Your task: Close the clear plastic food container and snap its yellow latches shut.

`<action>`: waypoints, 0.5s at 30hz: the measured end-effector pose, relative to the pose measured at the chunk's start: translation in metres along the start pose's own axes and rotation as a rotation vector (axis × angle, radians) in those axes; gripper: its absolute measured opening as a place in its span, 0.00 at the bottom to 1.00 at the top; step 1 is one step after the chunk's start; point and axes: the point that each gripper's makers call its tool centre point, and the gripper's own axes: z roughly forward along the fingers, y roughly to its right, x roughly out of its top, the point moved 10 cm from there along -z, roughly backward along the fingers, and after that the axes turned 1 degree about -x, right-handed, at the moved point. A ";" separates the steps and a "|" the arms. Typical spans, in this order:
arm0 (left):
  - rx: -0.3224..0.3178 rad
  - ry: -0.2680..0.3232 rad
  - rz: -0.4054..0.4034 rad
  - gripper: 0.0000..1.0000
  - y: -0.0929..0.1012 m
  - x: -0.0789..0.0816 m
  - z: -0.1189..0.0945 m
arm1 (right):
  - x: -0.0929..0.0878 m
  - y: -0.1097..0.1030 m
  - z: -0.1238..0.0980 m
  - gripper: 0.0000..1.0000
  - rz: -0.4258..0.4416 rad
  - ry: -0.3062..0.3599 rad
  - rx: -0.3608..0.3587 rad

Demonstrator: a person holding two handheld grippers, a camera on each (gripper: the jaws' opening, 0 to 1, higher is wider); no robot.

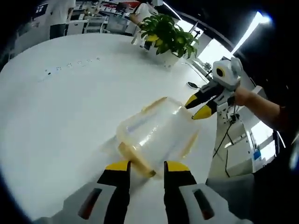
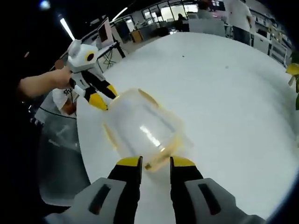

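The clear plastic container (image 1: 156, 133) lies tilted on the white table (image 1: 60, 112), with yellow latches at its ends. My left gripper (image 1: 147, 166) is at its near end, jaws closed on a yellow latch (image 1: 140, 162). My right gripper (image 1: 200, 106) comes in from the right and meets the far end of the container. In the right gripper view the container (image 2: 145, 126) sits just ahead of my right gripper (image 2: 156, 162), whose jaws pinch the yellow latch (image 2: 158, 163) at that end. My left gripper (image 2: 103, 95) touches the opposite end, held by a hand.
A potted green plant (image 1: 169, 38) stands at the far side of the round table. The table's edge (image 2: 84, 158) runs close to the container on one side. Desks, chairs and people are in the background.
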 end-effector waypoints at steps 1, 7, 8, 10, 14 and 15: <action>0.001 0.002 -0.008 0.21 0.000 0.001 0.000 | 0.000 0.000 -0.001 0.22 -0.005 -0.005 -0.001; 0.004 -0.006 -0.027 0.21 -0.001 0.003 0.000 | 0.000 0.000 -0.002 0.20 -0.040 -0.020 0.003; 0.005 -0.005 -0.023 0.20 0.000 0.002 0.000 | 0.000 0.001 -0.002 0.20 -0.037 -0.020 0.007; 0.004 -0.004 -0.016 0.20 0.000 0.002 0.000 | -0.001 0.001 -0.002 0.20 -0.036 -0.017 0.017; 0.011 -0.002 0.016 0.20 0.001 0.002 0.000 | -0.008 -0.001 -0.001 0.19 0.013 0.032 0.038; 0.012 -0.002 0.011 0.20 0.001 0.002 0.000 | -0.009 -0.001 0.000 0.18 0.038 0.046 0.050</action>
